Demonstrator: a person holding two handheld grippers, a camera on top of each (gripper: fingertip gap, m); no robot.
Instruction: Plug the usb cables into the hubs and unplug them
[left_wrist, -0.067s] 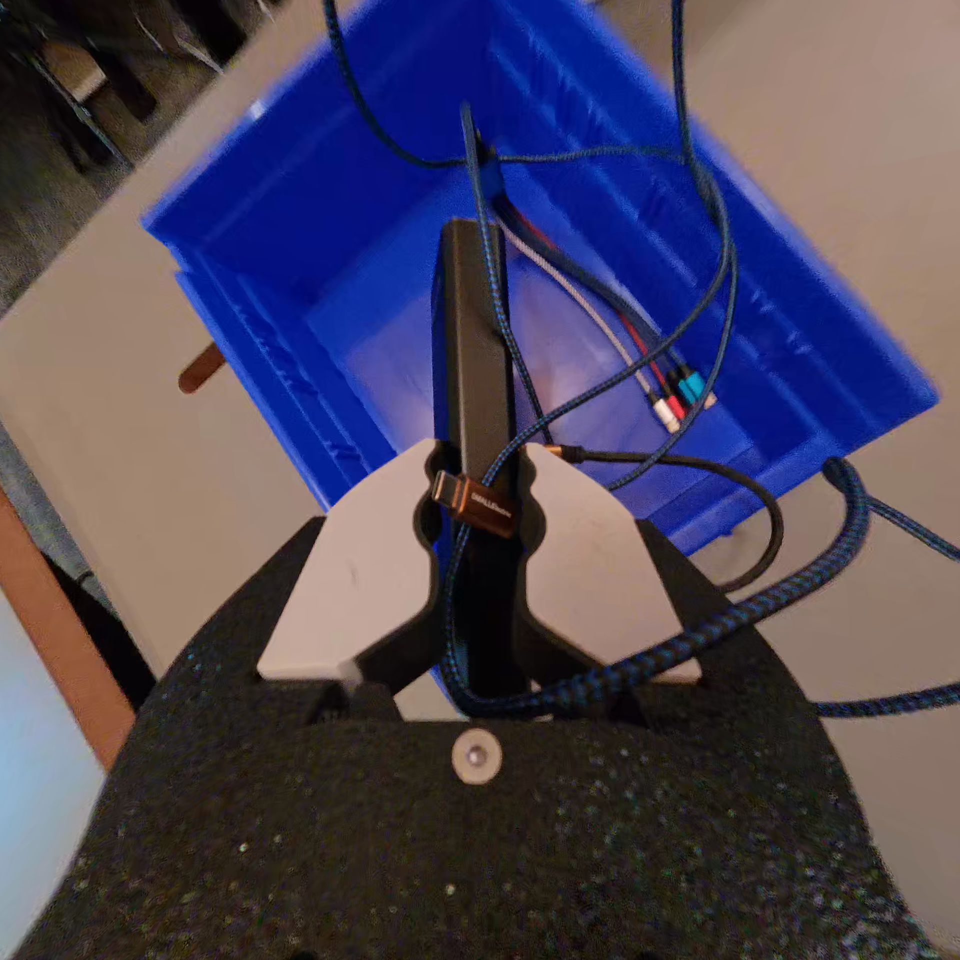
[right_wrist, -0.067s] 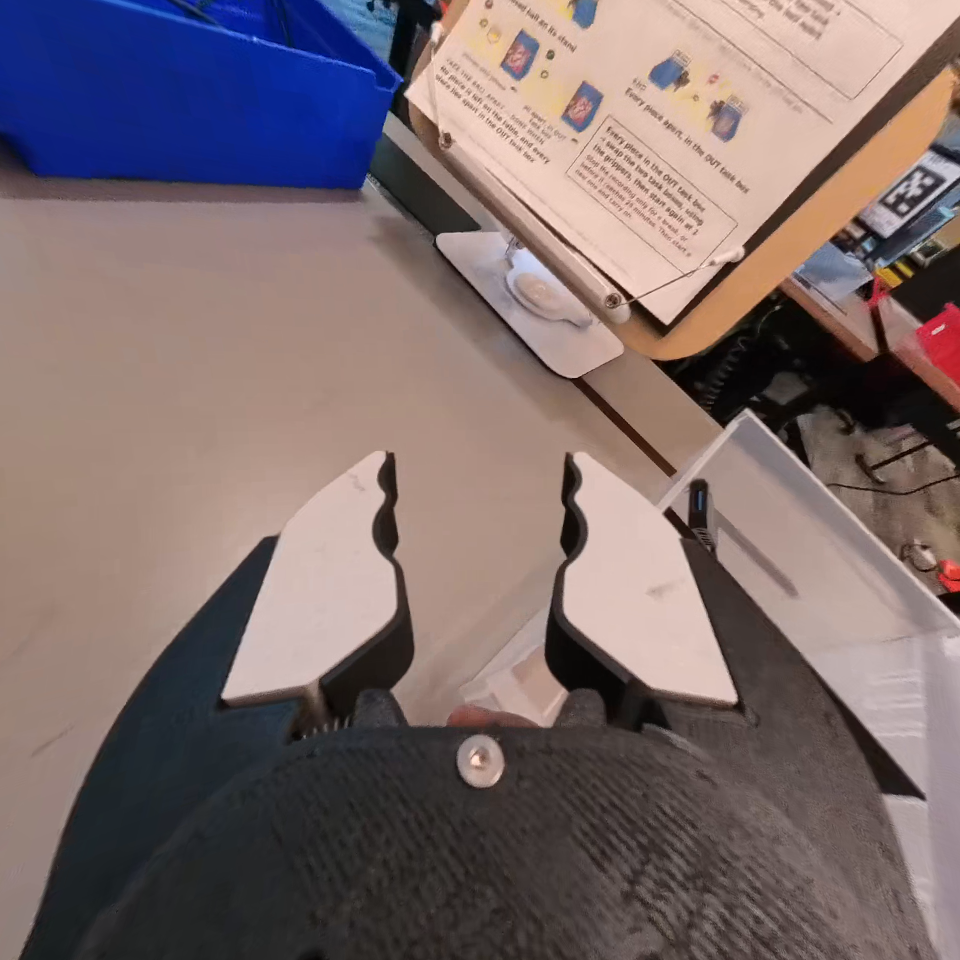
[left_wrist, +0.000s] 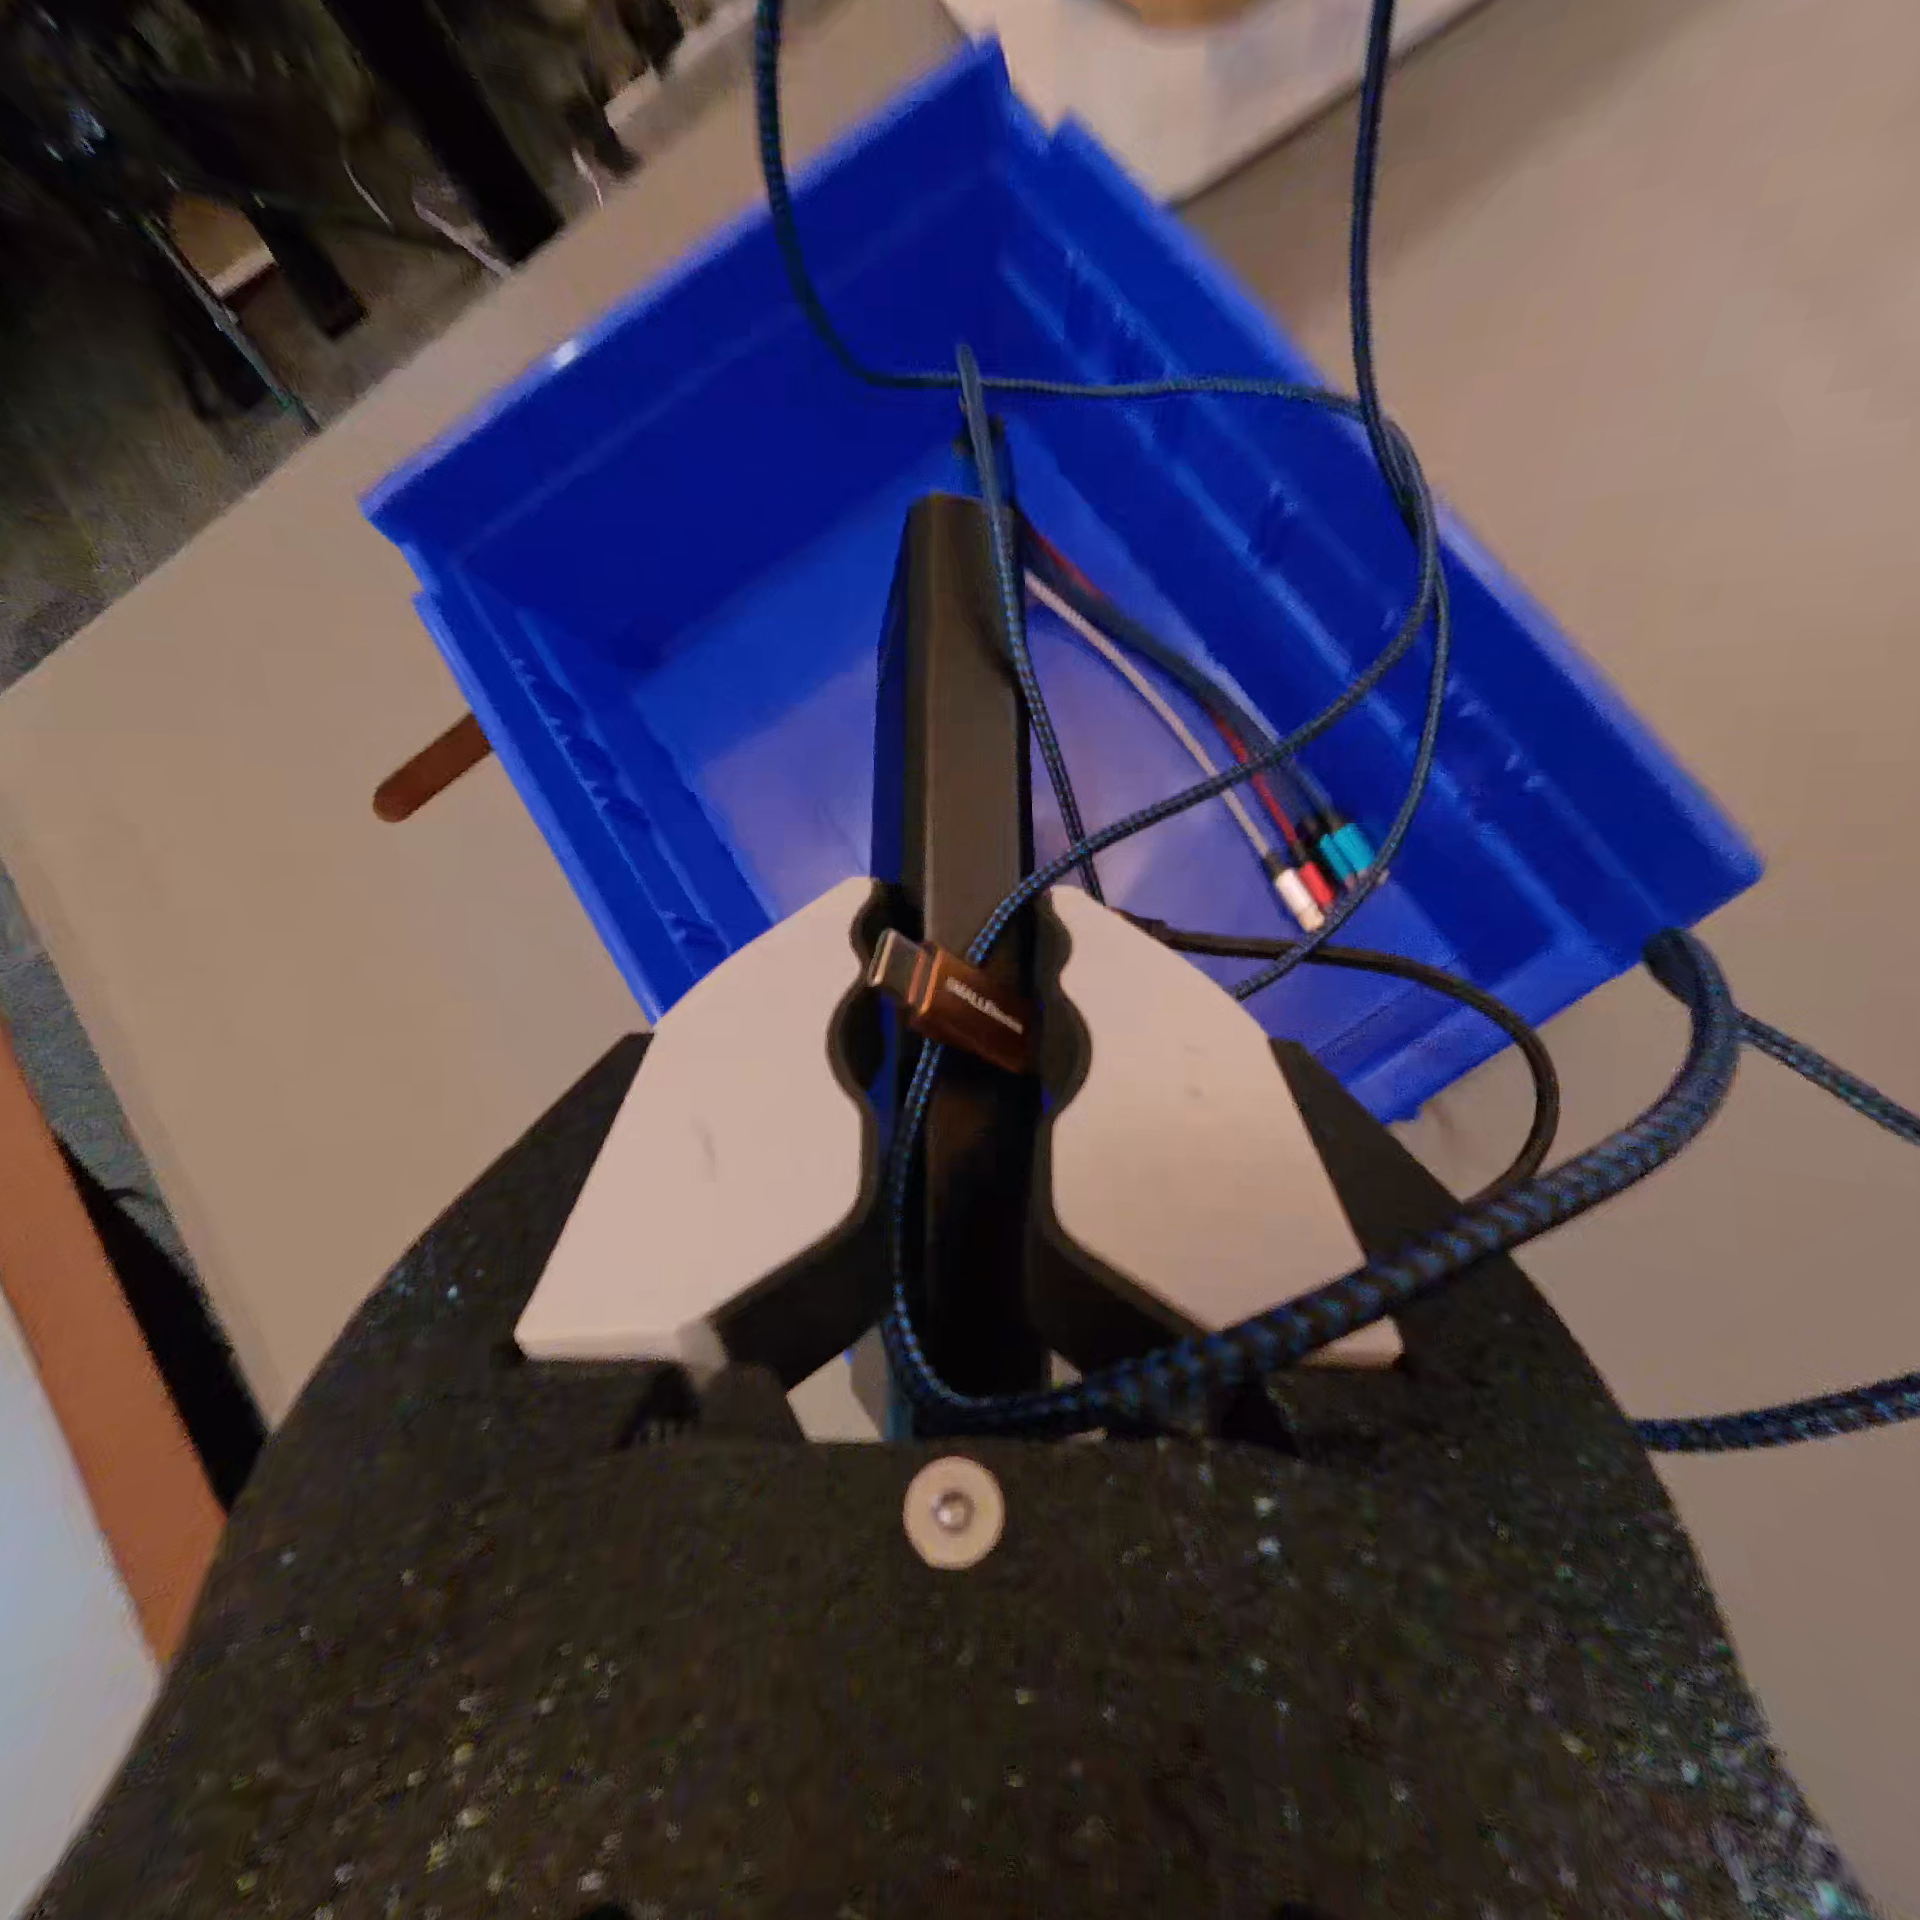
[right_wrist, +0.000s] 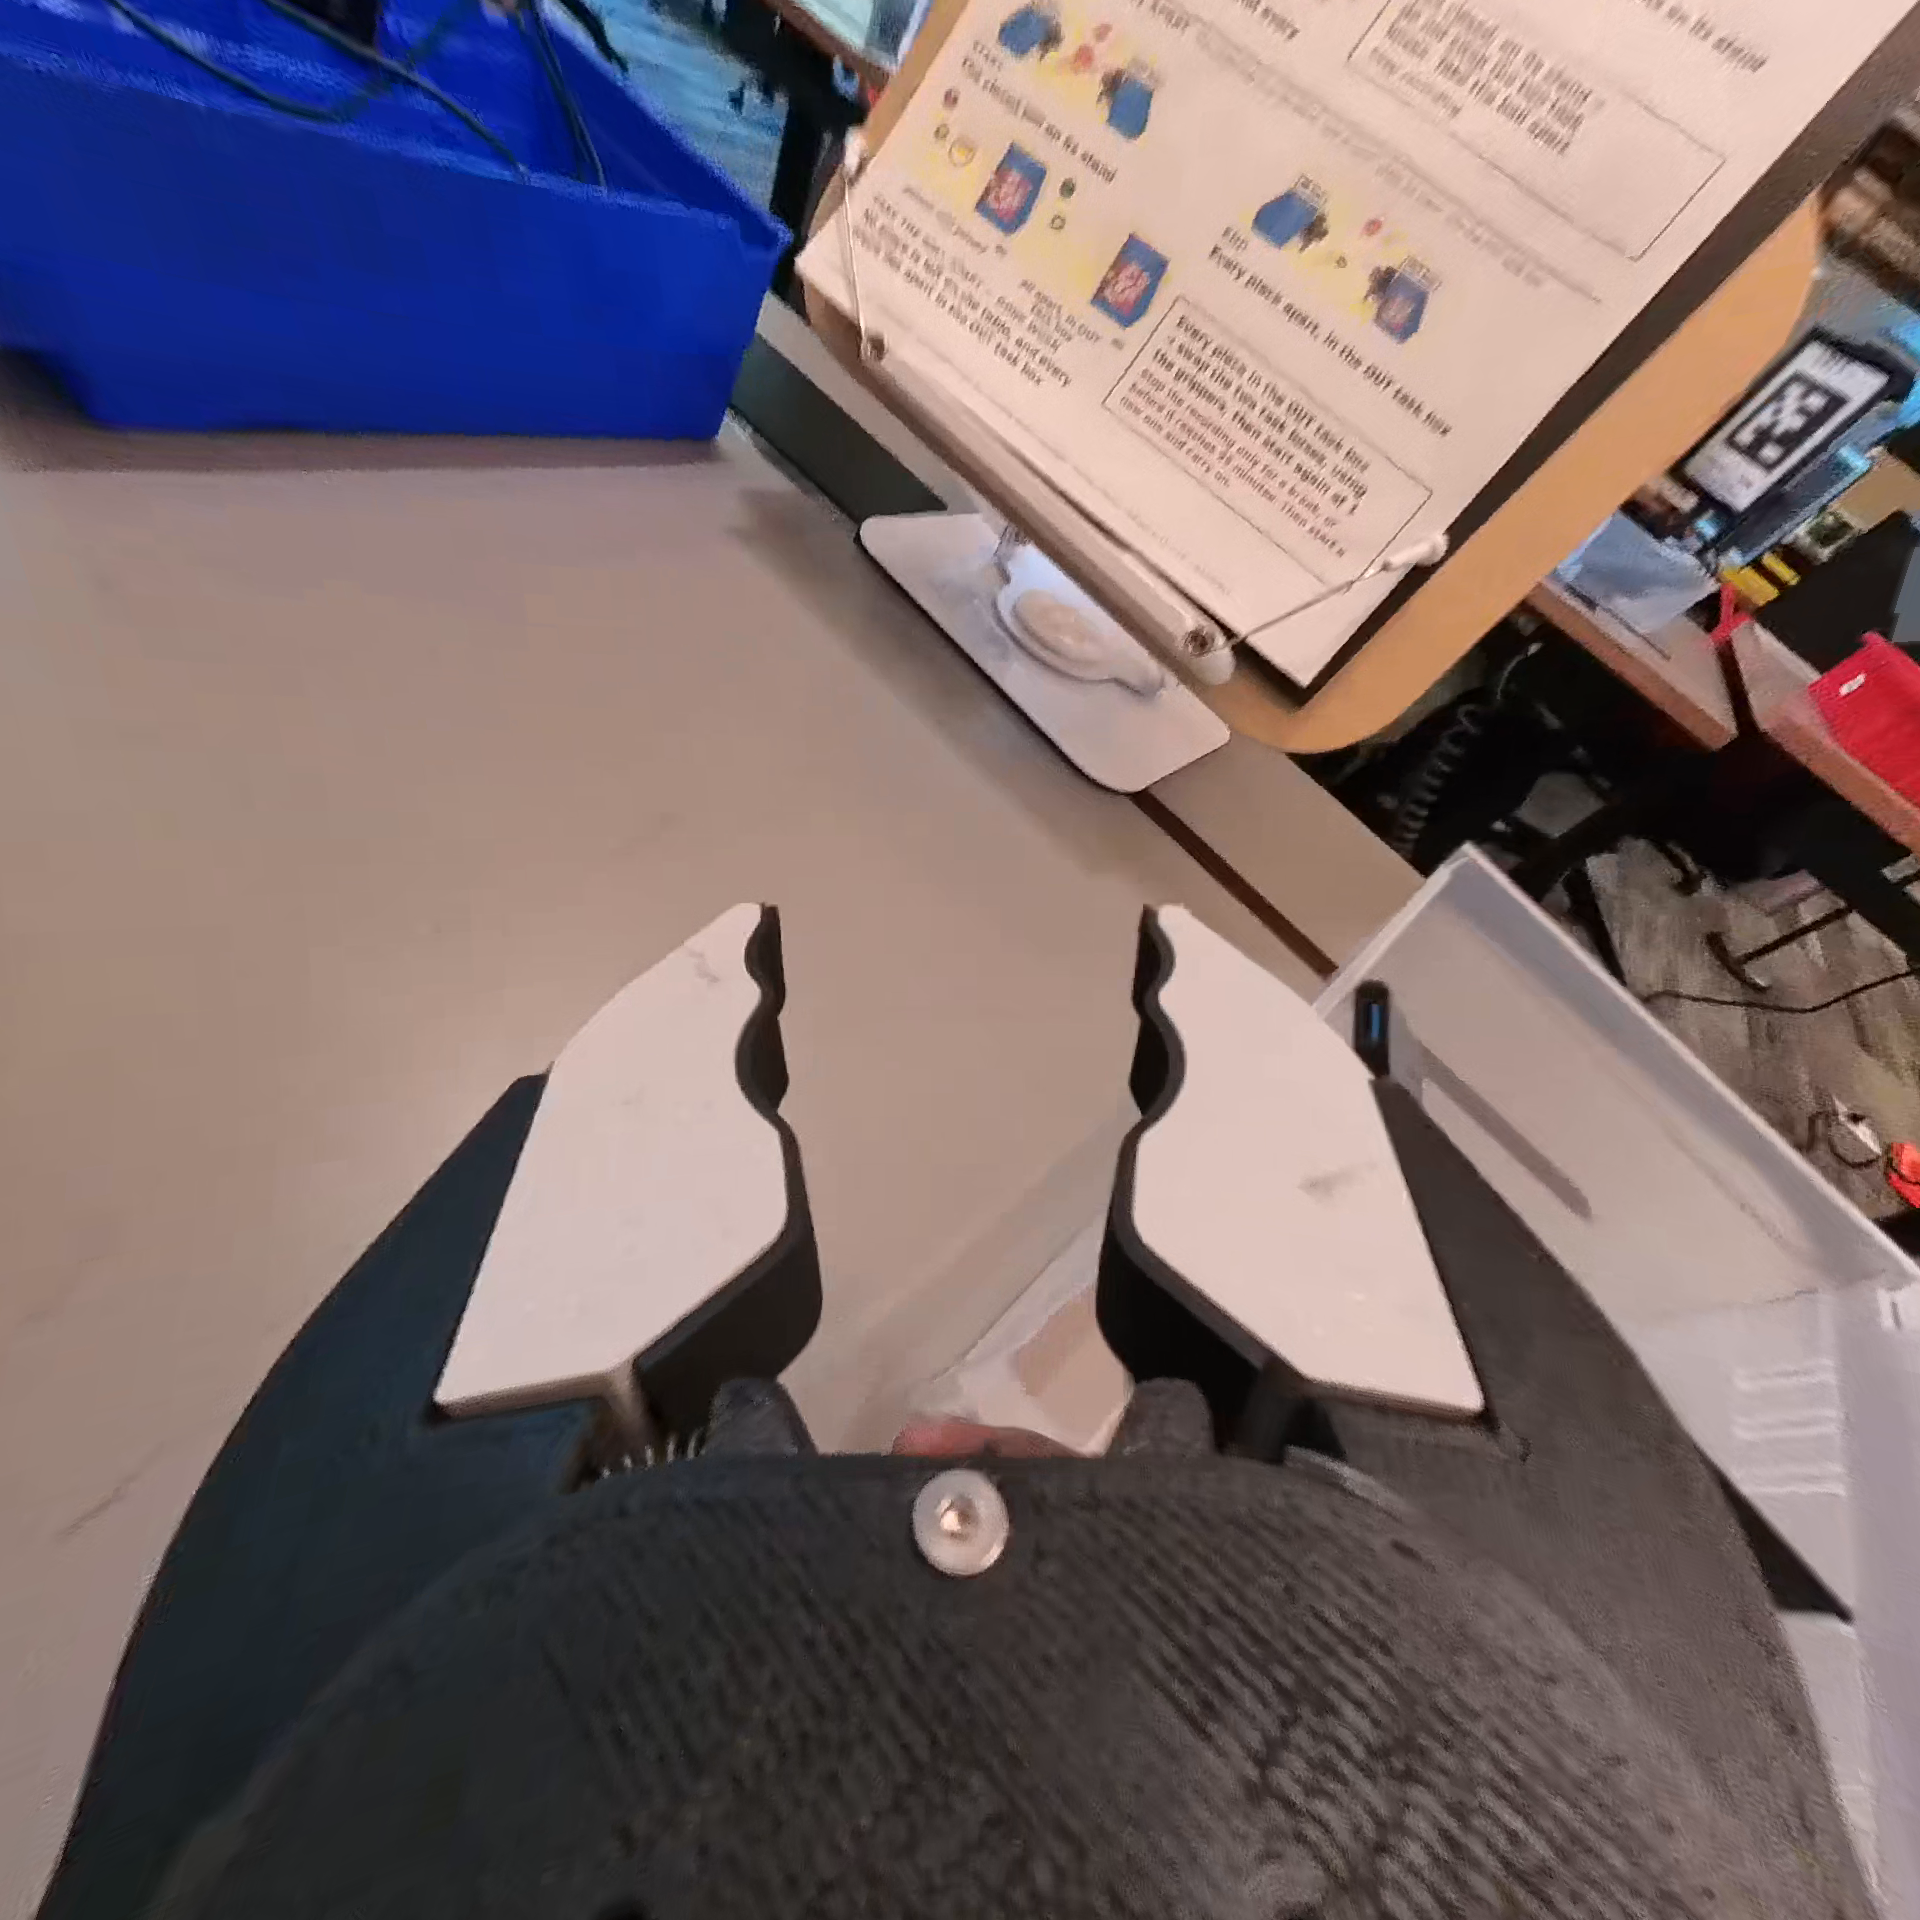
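Note:
In the left wrist view my left gripper (left_wrist: 961, 935) is shut on a long black USB hub (left_wrist: 951, 717) held above a blue bin (left_wrist: 1507, 665). A blue braided cable (left_wrist: 1455, 1247) loops around the hub and over my right finger. A bronze USB-C plug (left_wrist: 961, 1000) on a black cable (left_wrist: 1496, 997) lies across the hub between the fingertips. Several cables with coloured plugs (left_wrist: 1320, 862) lie in the bin. In the right wrist view my right gripper (right_wrist: 956, 935) is open and empty over the grey table (right_wrist: 364, 779).
The blue bin (right_wrist: 343, 281) stands at the far left in the right wrist view. An instruction sheet on a stand (right_wrist: 1247, 260) rises at the table's far edge. A white tray (right_wrist: 1610, 1174) with a dark plug (right_wrist: 1371, 1023) sits at right. A brown stick (left_wrist: 426, 774) lies left of the bin. Spacing between my two grippers at the tips: around 45 centimeters. It is some 30 centimeters from my left tips to the brown stick (left_wrist: 426, 774).
The left gripper with the hub has drawn back slightly from the bin. The right gripper has barely moved.

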